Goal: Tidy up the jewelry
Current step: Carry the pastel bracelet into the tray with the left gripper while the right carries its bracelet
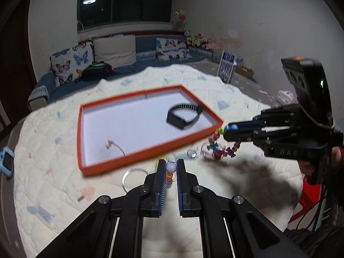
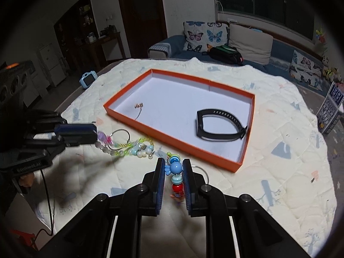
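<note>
- Nearest the right wrist camera, the right gripper (image 2: 174, 169) has its fingers narrowed on a cartoon-bead bracelet (image 2: 176, 179): glossy blue, teal and red plastic beads, rounded and slick, lifted just short of the tray's near wall.
- Beside it, the left gripper (image 1: 171, 167) pinches a pale pearl-bead strand (image 2: 129, 149) between close-set fingers; its milky round beads and iridescent green bits trail over the quilt (image 2: 279, 172).
- Risk, as I judge it: both strings dangle loosely, so a swing could snag the thin metal ring (image 1: 129, 175) lying on the quilt, or smooth beads could slip from the ribbed pads.
- Farther on, the orange tray (image 2: 172, 143), stiff card with a white floor, holds a matte black rubbery watch band (image 2: 221, 124) and a small coppery chain piece (image 2: 138, 107).
</note>
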